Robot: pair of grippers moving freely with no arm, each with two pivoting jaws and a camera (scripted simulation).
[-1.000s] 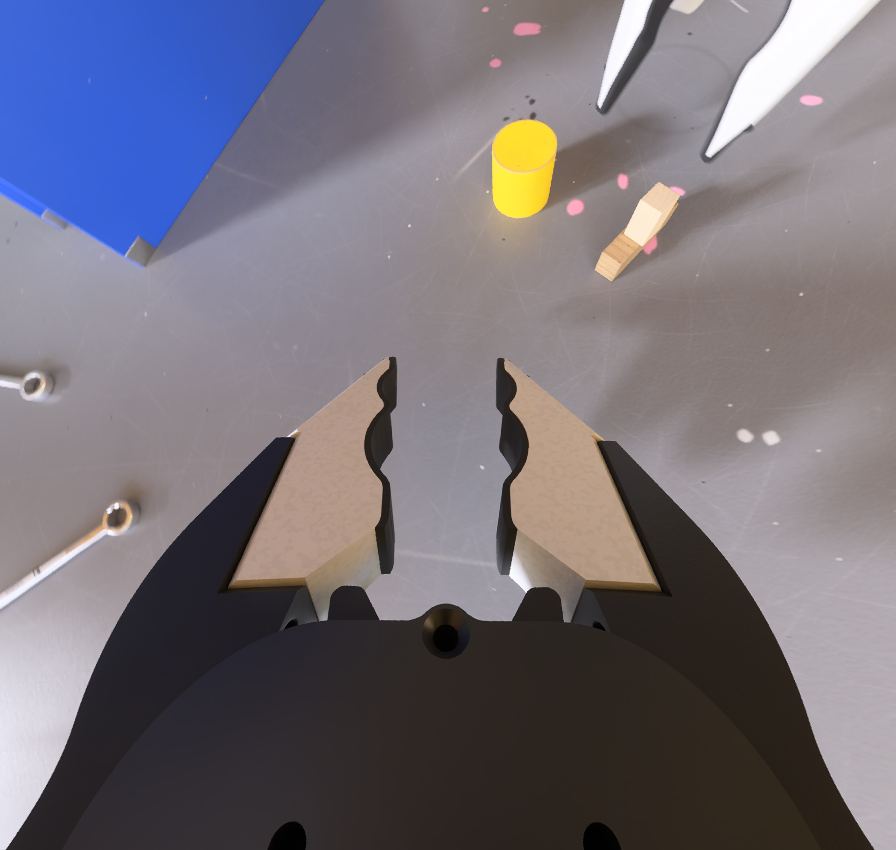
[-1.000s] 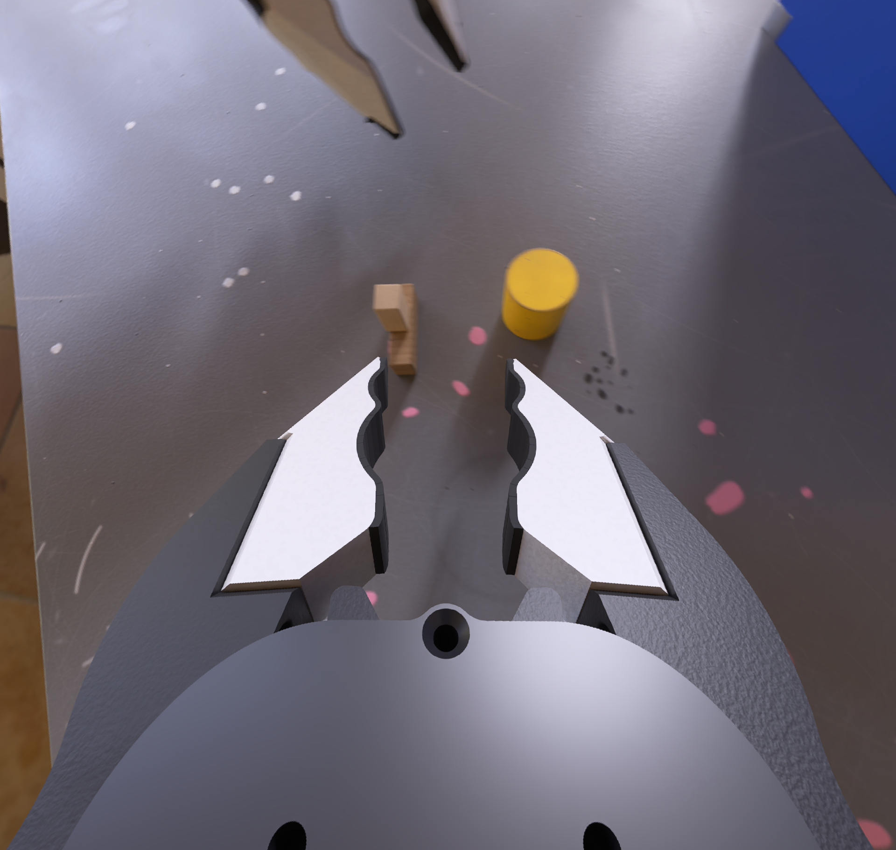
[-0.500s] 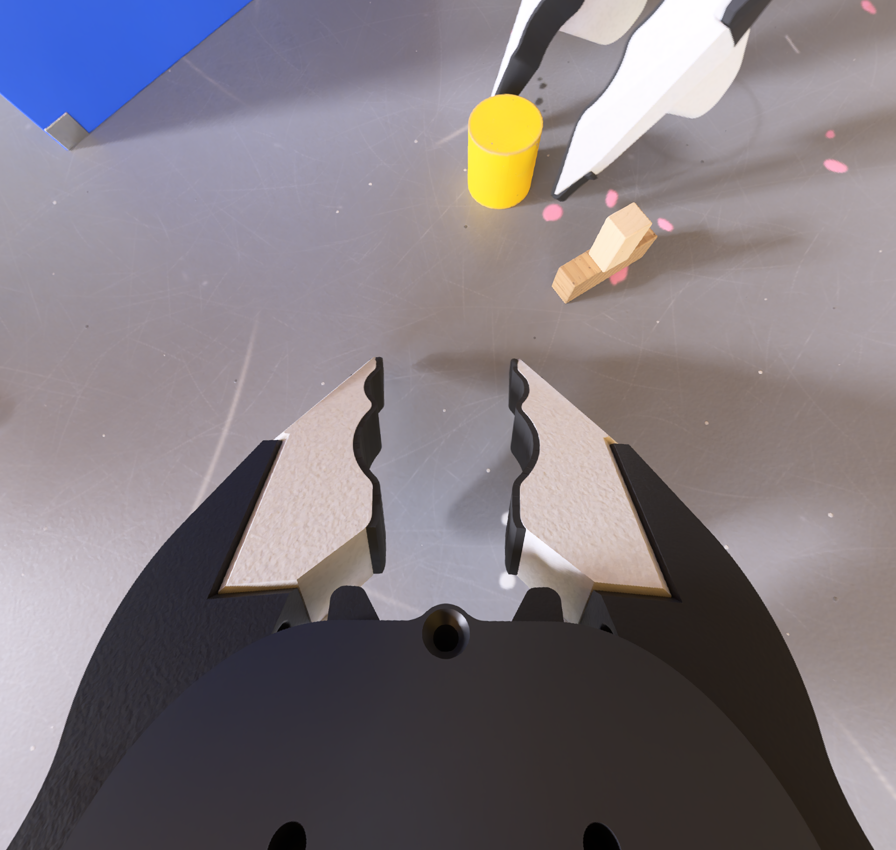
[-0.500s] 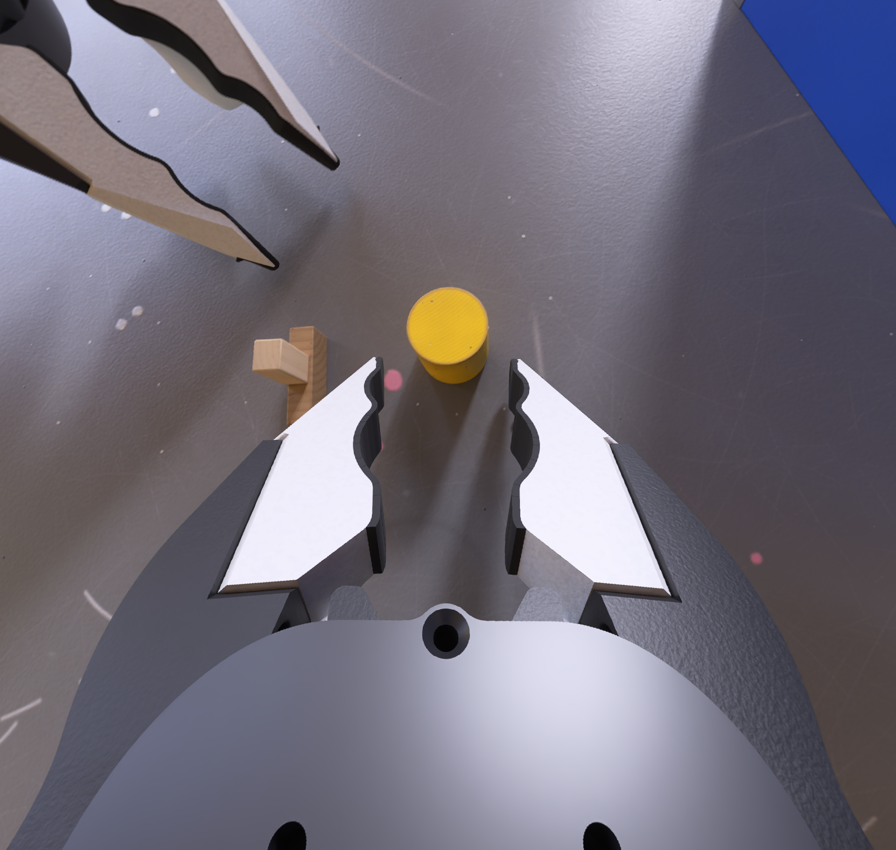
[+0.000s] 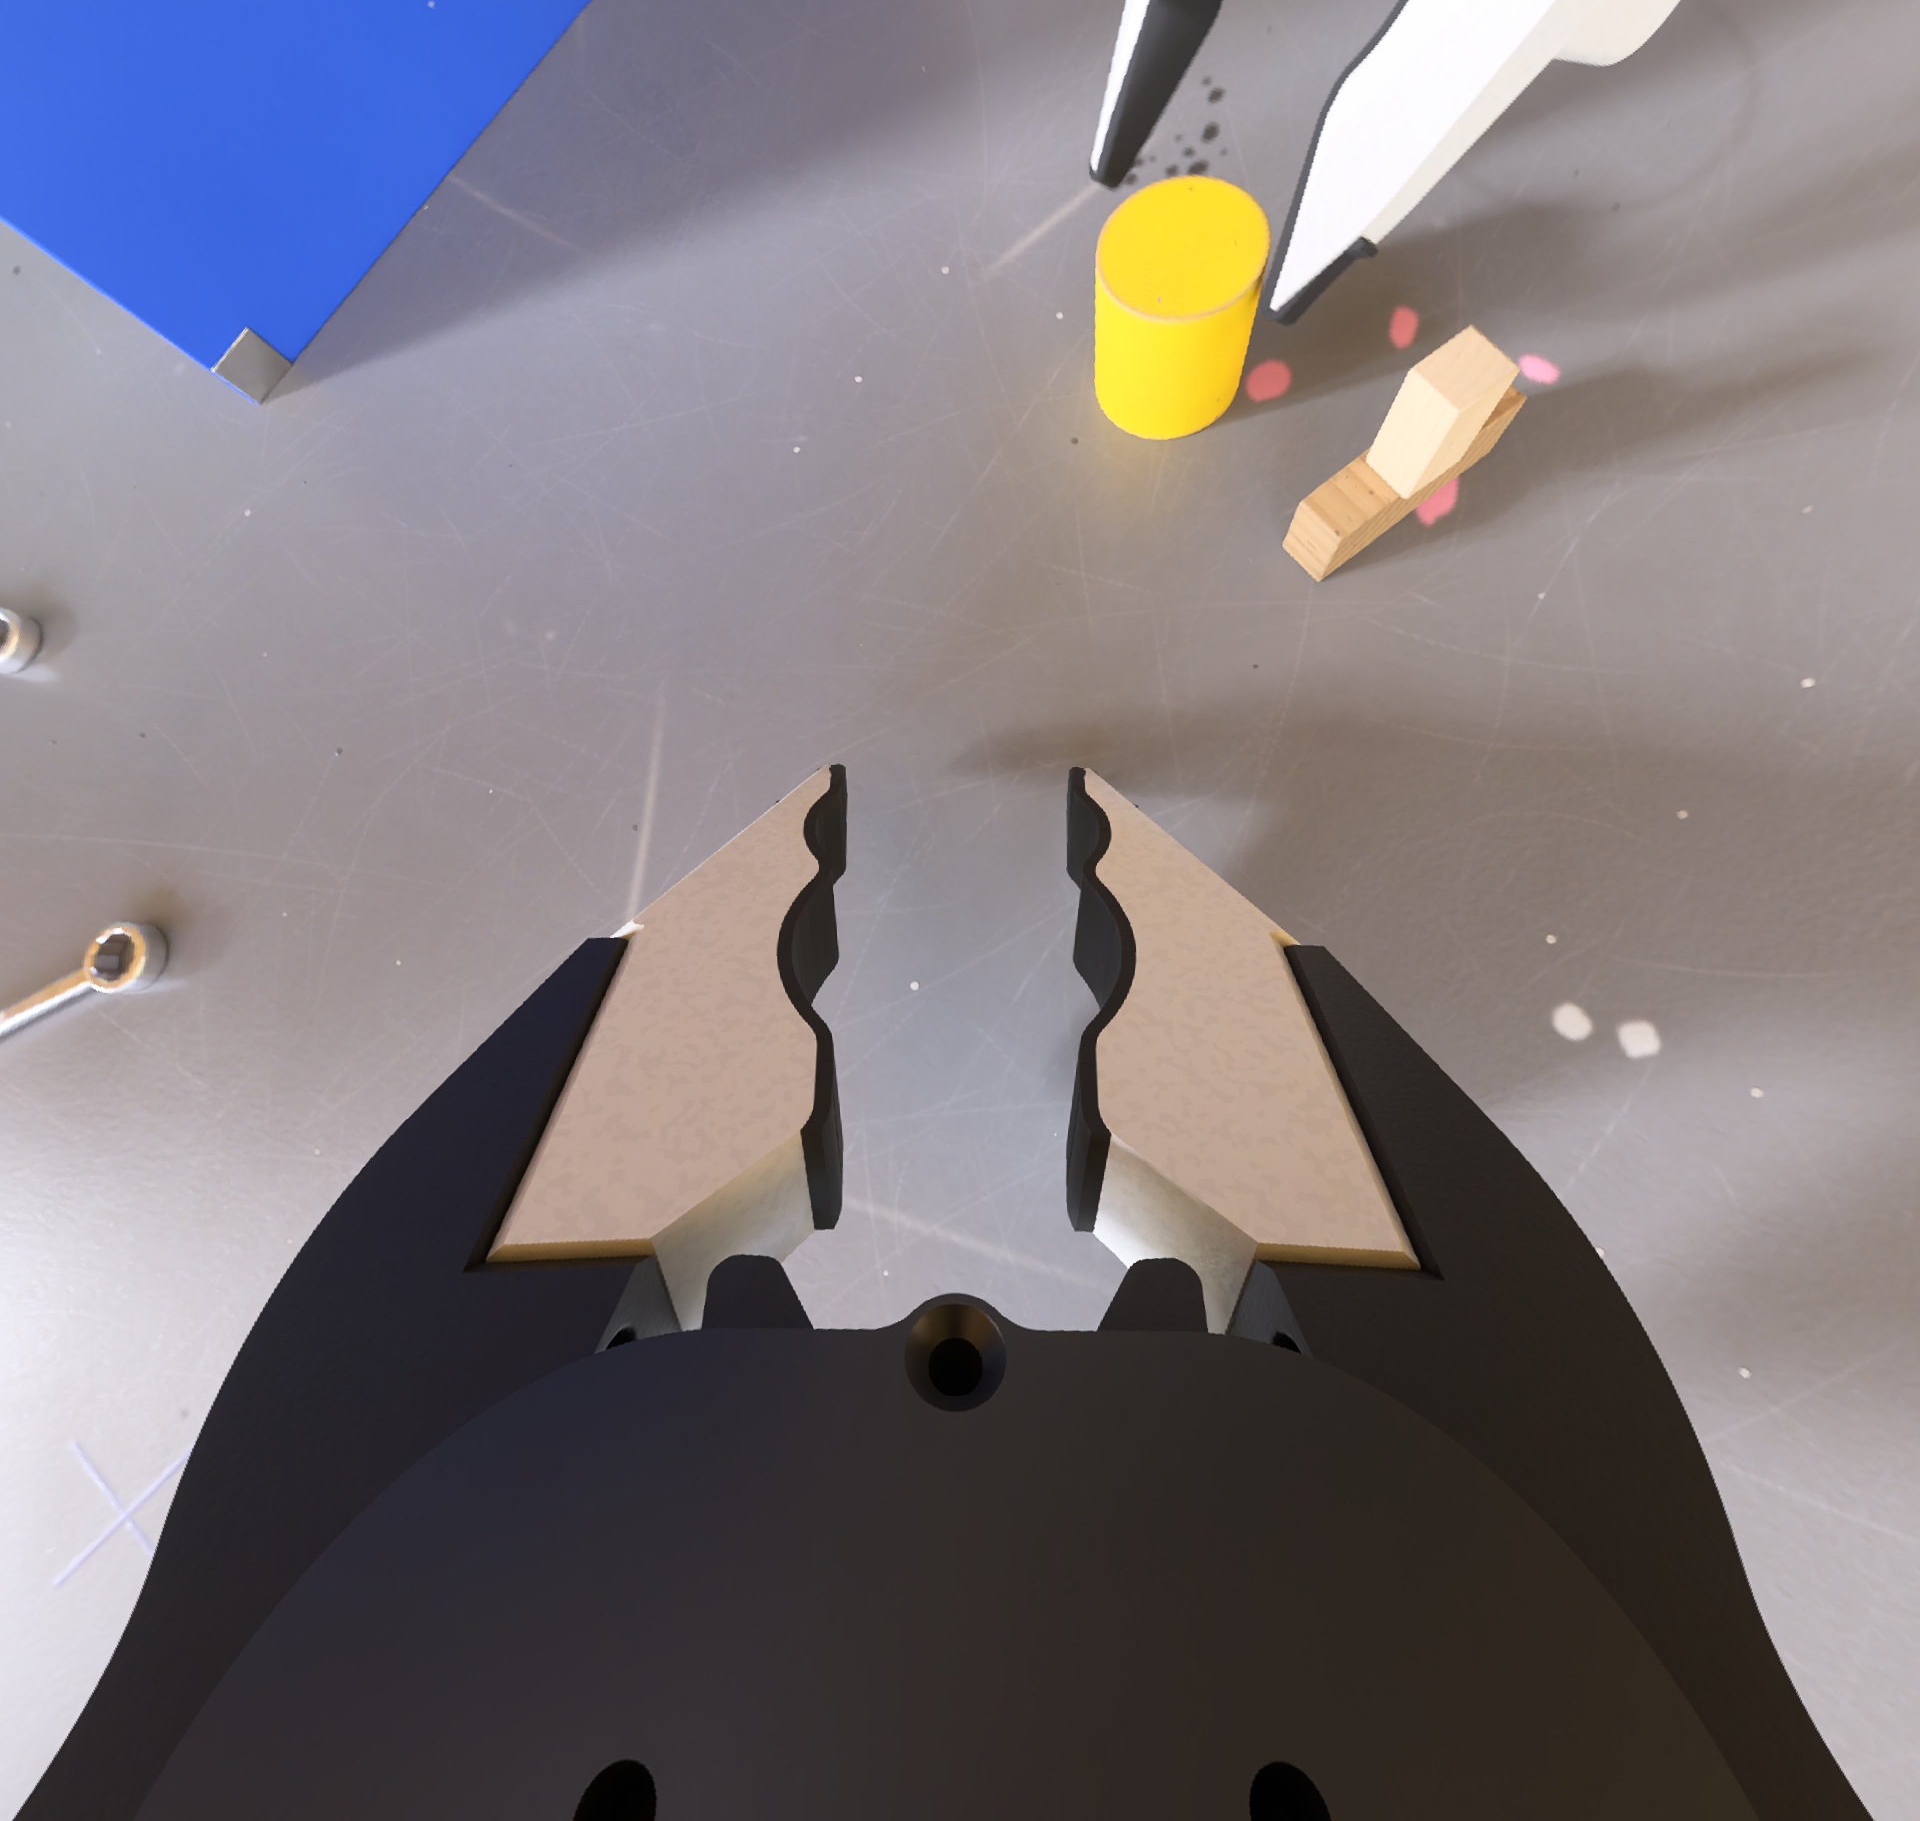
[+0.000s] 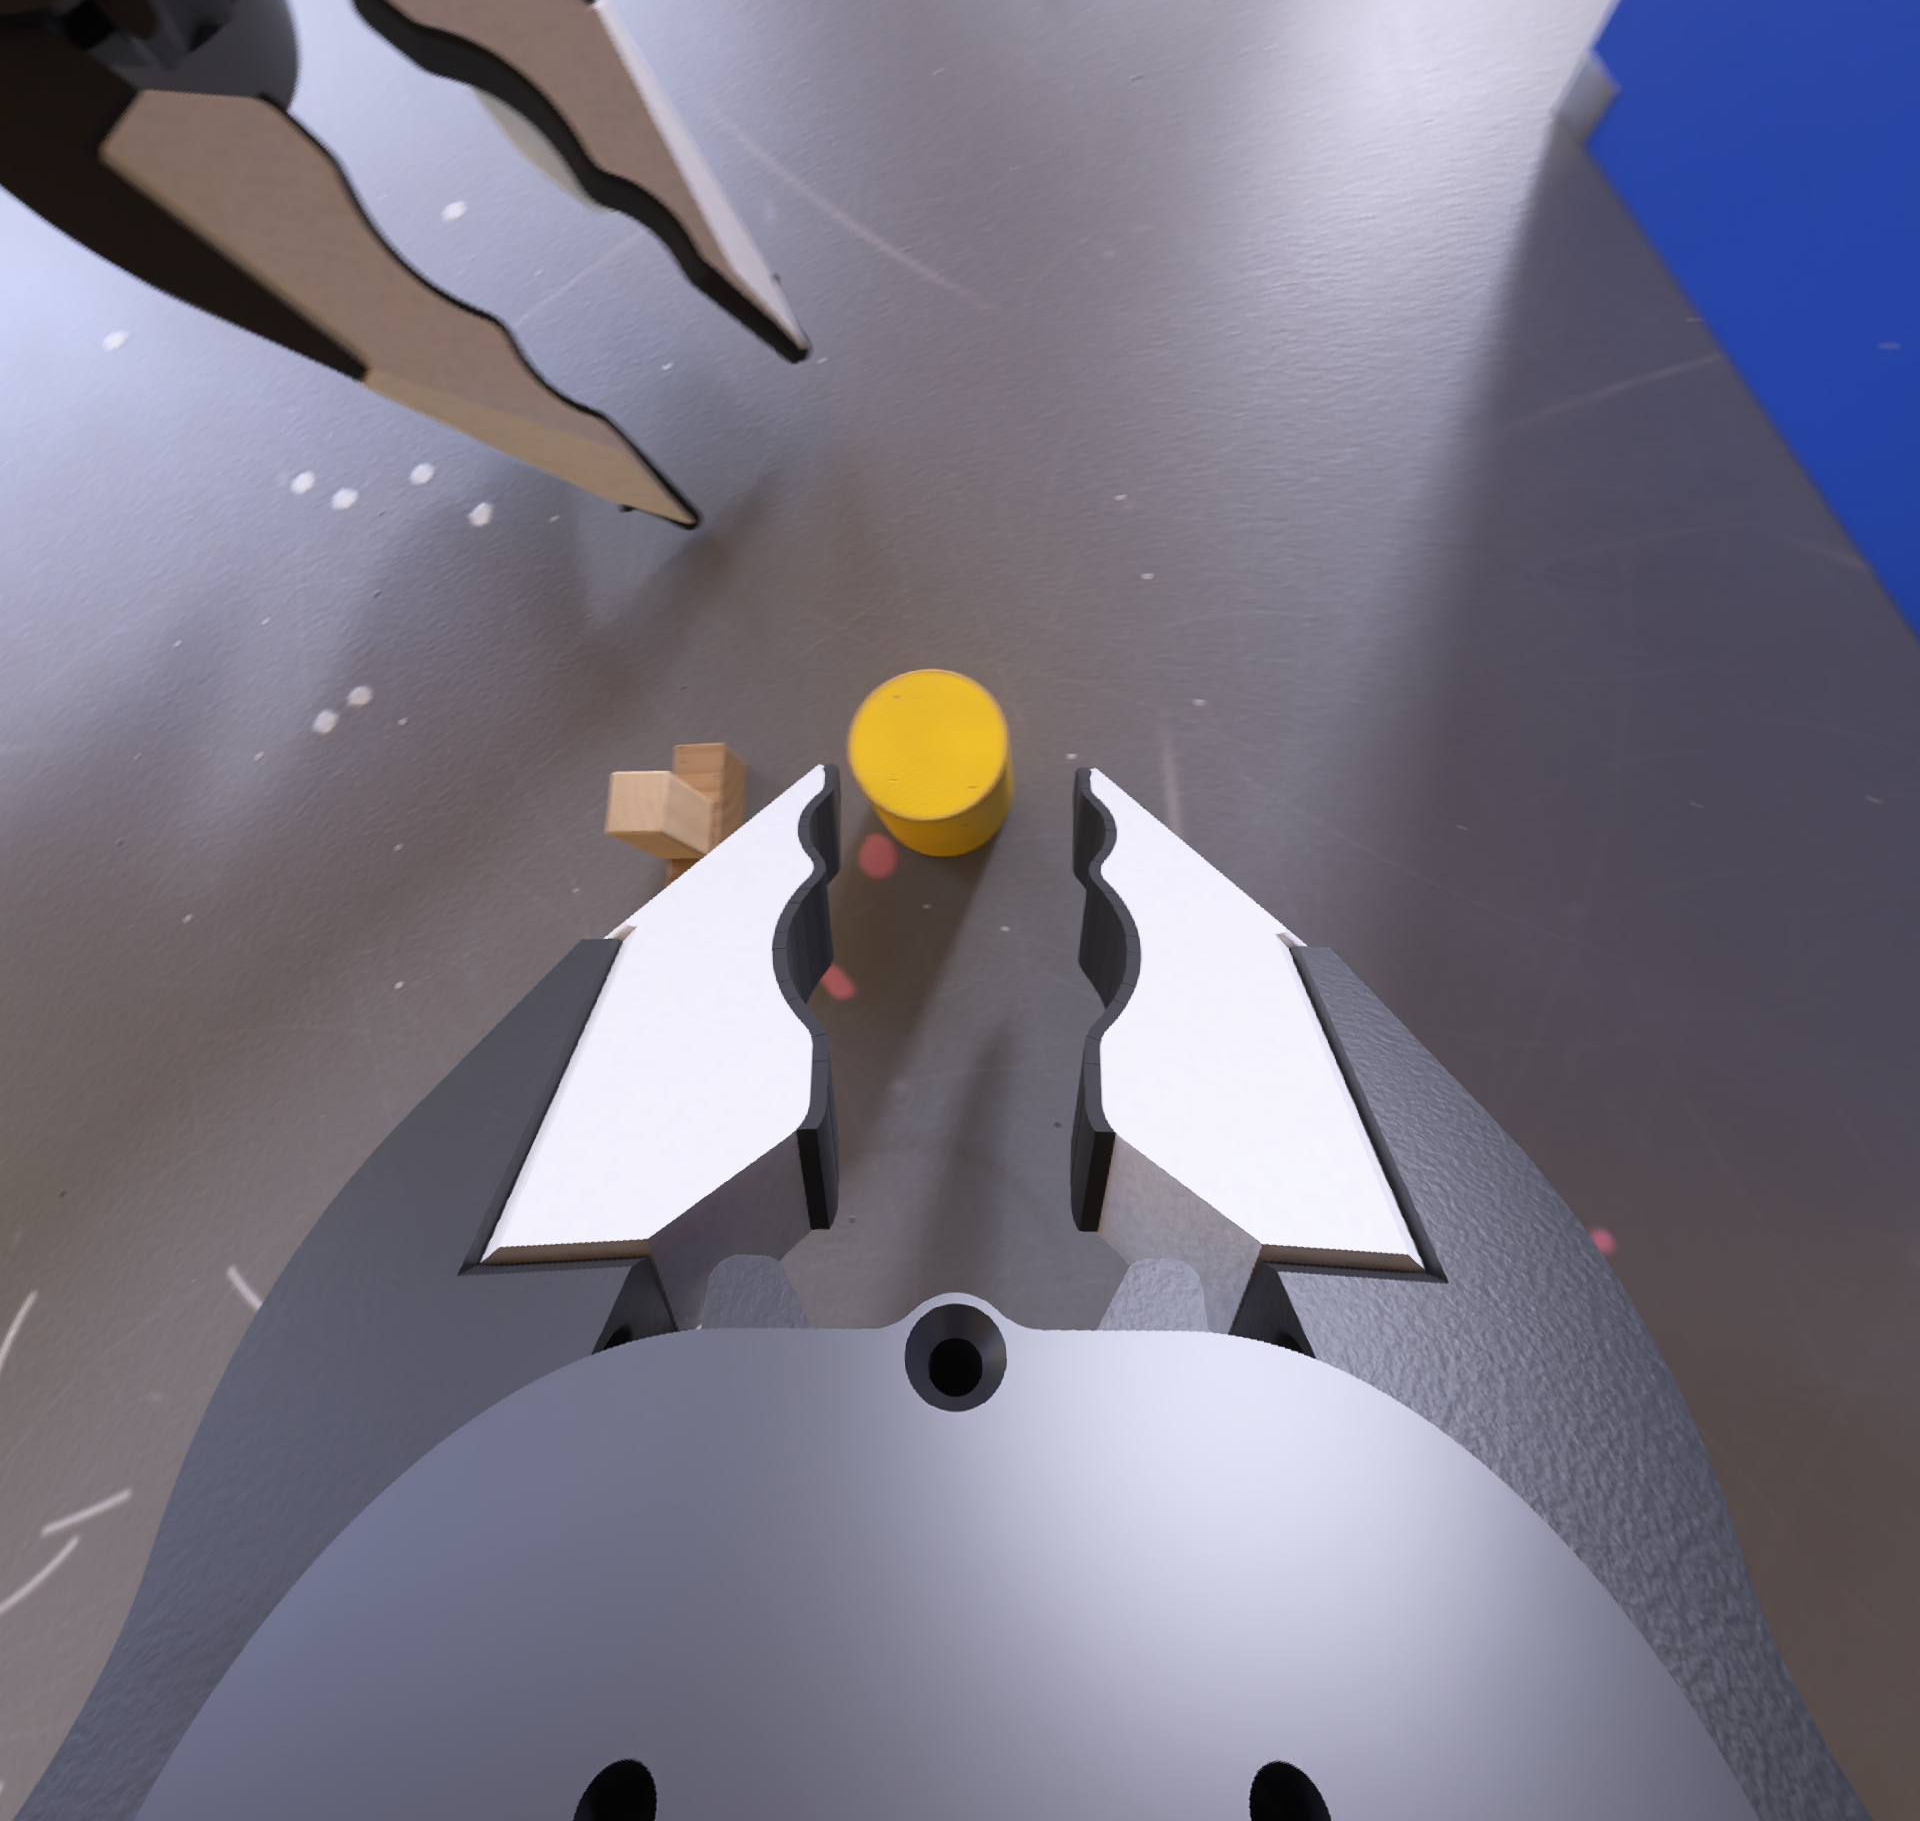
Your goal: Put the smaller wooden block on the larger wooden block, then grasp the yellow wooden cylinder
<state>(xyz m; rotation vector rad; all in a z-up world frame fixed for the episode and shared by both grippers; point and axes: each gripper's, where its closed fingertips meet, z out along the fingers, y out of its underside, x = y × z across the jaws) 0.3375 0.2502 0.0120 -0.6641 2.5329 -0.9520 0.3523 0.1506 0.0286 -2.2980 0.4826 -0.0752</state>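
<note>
The yellow cylinder (image 5: 1174, 317) stands upright on the grey table; in the right wrist view it (image 6: 930, 758) sits just beyond my open right gripper (image 6: 954, 772), between the two fingertips' lines. The smaller pale block (image 5: 1439, 415) rests tilted on the larger flat wooden block (image 5: 1351, 514), right of the cylinder; in the right wrist view the pair (image 6: 675, 805) lies left of my left fingertip. My left gripper (image 5: 956, 772) is open and empty, well short of the cylinder. The right gripper's white fingers (image 5: 1382, 109) straddle the cylinder from behind.
A blue box (image 5: 239, 88) lies at the upper left of the left wrist view and at the right edge of the right wrist view (image 6: 1787, 213). Spanners (image 5: 94, 971) lie at the left. The left gripper's tan fingers (image 6: 436, 337) hang at upper left.
My right gripper has moved forward and down, so its fingertips now flank the cylinder. My left gripper has shifted, bringing the spanners back into view. Both stay open.
</note>
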